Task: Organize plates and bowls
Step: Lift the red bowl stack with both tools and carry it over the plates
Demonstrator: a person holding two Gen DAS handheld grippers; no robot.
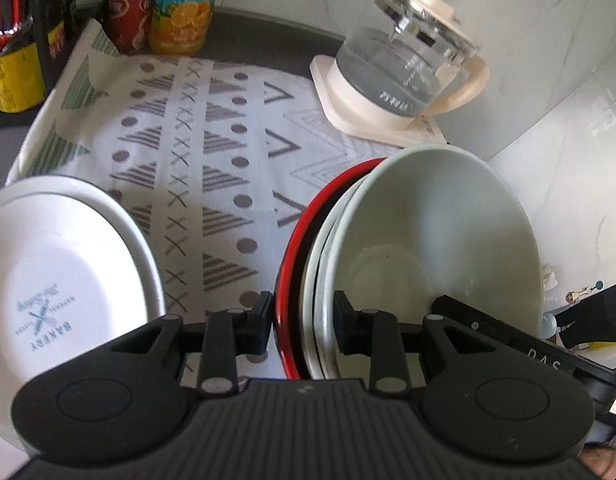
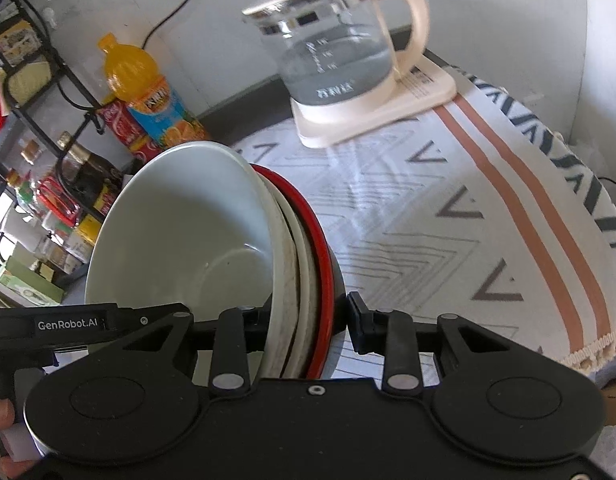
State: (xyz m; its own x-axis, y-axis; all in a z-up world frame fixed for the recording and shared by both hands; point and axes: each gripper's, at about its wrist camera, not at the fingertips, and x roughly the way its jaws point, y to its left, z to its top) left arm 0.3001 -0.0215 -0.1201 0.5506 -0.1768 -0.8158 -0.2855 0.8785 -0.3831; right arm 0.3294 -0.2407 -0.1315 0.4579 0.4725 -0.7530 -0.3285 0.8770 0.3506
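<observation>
A nested stack of bowls (image 1: 435, 240) hangs above the patterned cloth: a pale green bowl innermost, white bowls around it, a red-rimmed black bowl (image 1: 286, 280) outermost. My left gripper (image 1: 304, 320) is shut on one side of the stack's rims. From the opposite side my right gripper (image 2: 308, 326) is shut on the same bowl stack (image 2: 180, 240), its red rim (image 2: 321, 280) between the pads. A pile of white plates (image 1: 68, 264) marked "BAKERY" lies at the lower left in the left wrist view.
A glass kettle (image 1: 403, 64) on a cream base stands at the back by the wall, and shows as the kettle (image 2: 335, 56) in the right wrist view. Drink bottles (image 1: 180, 4) and a black wire rack (image 2: 48, 92) with jars line the other side. The patterned cloth (image 2: 447, 220) covers the counter.
</observation>
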